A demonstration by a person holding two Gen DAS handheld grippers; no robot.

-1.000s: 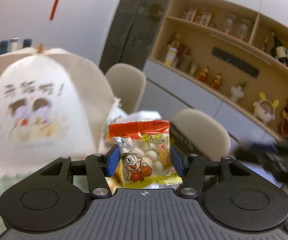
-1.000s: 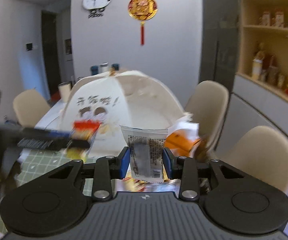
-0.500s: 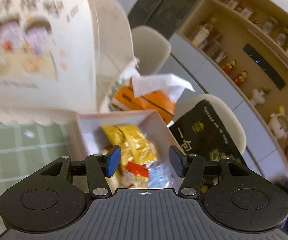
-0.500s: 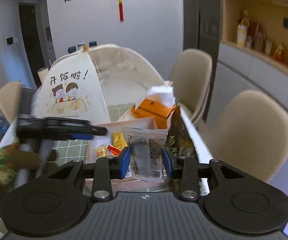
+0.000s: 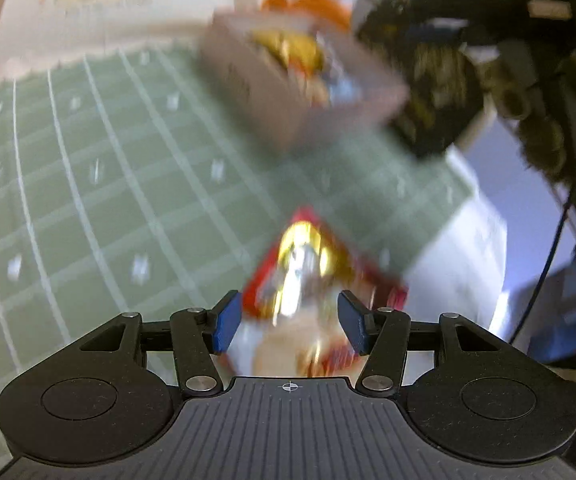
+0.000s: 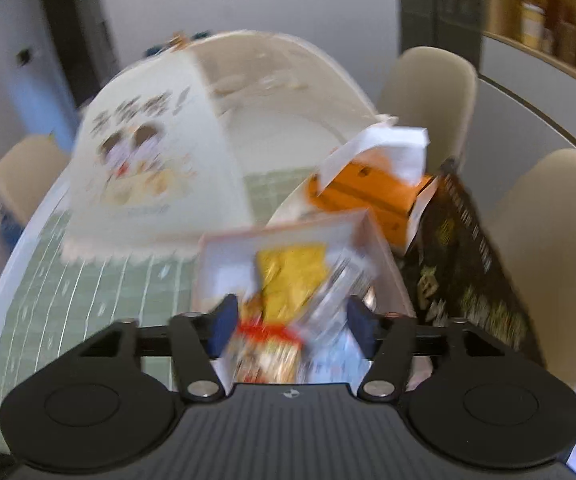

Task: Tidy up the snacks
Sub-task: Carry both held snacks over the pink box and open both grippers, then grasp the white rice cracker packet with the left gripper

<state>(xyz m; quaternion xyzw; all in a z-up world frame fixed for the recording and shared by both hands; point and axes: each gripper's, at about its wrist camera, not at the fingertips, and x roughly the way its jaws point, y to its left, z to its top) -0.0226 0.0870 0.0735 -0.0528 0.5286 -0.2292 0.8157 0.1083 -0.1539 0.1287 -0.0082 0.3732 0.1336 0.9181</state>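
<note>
cloth (image 5: 100,184) grn w/ wht grid | pkt (image 5: 307,272) red+gold | box (image 6: 361,192) orng | bag (image 6: 463,248) blk

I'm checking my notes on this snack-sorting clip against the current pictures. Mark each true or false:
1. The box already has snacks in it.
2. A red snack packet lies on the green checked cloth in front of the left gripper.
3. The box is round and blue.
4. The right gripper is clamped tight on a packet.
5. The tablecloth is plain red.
1. True: the box holds a yellow packet and others.
2. True: the red snack packet lies near the cloth's edge, ahead of the left gripper.
3. False: it is rectangular and pale.
4. False: the right gripper's jaws are opening, pads clear of the packets.
5. False: it is green with white lines.
</note>
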